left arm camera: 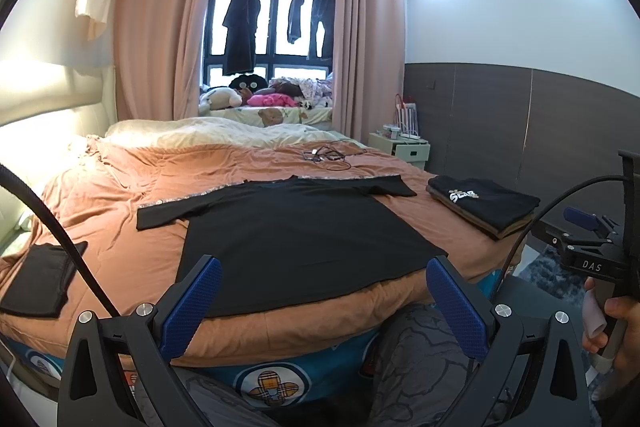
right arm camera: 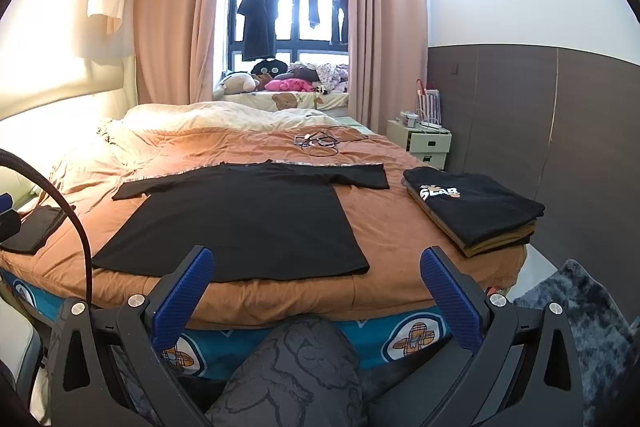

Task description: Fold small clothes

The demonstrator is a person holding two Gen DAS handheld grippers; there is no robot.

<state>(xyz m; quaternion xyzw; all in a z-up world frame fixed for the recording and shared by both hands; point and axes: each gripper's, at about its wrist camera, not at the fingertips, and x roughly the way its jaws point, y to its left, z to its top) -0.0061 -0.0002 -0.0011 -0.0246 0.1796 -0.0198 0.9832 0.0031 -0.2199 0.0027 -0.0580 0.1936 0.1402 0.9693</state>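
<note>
Bare blanket [right arm camera: 384, 247] btwn black tee [right arm camera: 240, 223] & folded stack [right arm camera: 476, 215], cables [right arm camera: 320, 141] behind.

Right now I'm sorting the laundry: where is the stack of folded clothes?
The stack of folded clothes sits at the bed's right edge, right of the spread black T-shirt.

the near hem of the black t-shirt [left arm camera: 304, 239] is partly covered by the blue fingertips [left arm camera: 192, 307] of the left gripper [left arm camera: 324, 307] in the left wrist view. the stack of folded clothes [right arm camera: 476, 215] shows only its top piece fully; the lower ones show as thin edges, too thin to count surely. white print on the top piece is distorted and hard to read. the folded dark cloth [right arm camera: 36, 227] at the bed's left is crossed by a cable [right arm camera: 76, 211]. the small things on the bedside cabinet [right arm camera: 424, 139] are too small to tell.
</note>
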